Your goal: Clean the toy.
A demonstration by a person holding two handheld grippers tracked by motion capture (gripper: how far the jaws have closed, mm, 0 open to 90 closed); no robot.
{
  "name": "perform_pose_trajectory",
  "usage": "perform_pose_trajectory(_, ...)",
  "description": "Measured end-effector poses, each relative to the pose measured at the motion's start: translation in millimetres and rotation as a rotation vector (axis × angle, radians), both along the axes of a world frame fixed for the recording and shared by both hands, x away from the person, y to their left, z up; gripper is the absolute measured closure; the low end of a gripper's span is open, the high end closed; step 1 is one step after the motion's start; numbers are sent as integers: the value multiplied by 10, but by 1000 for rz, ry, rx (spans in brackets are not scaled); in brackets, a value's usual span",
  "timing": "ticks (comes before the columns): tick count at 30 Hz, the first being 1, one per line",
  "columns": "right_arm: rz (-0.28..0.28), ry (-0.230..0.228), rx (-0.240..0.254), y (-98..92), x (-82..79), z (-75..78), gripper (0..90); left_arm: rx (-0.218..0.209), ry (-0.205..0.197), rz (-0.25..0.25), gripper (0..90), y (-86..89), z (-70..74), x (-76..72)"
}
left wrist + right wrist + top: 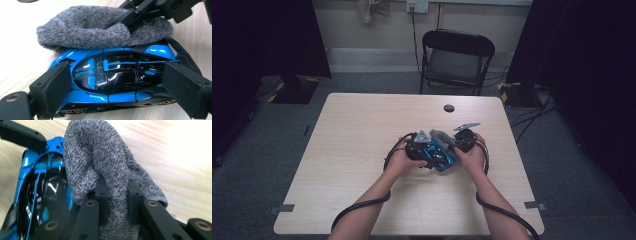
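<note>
High view: the person's two hands meet just right of the centre of the frame, over the pale wooden table, with the blue toy car between them. The left gripper grasps the car, and in the left gripper view its black pads press the car at nose and tail (the jaws stand wide, since the car fills them lengthwise). A grey knitted cloth lies along the car's far side, across the upper half of that frame. The right gripper is clenched on this cloth; in the right gripper view its fingers pinch a fold of the grey knit at lower centre, touching the car at the left. A black folding chair stands beyond the table, upper centre.
</note>
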State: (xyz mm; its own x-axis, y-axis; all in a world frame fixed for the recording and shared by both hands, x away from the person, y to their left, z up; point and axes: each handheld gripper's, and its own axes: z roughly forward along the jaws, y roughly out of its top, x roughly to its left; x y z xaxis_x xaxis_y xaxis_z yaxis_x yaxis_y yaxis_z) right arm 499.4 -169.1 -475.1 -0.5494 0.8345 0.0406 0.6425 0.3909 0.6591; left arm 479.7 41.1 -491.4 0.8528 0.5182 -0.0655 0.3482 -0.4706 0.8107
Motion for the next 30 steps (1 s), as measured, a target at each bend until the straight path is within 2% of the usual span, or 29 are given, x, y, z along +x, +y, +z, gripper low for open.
perform_pose_trajectory(11, -56, 12, 41, 80, 133, -1, 755, -7, -3, -1, 88, 8, -8, -2)
perform_pose_trajectory(15, -87, -8, 61, 36, 136, 32, 755, -1, 0, -1, 89, 2, -1, 2)
perform_pose_trajectory(21, -110, -22, 69, -117, 70, 89, 755, -1, 1, -2, 88, 2, -1, 5)
perform_pose_trajectory(30, -93, -35, 68, -311, -105, 164, 755, 3, 3, -4, 88, 1, 3, 6)
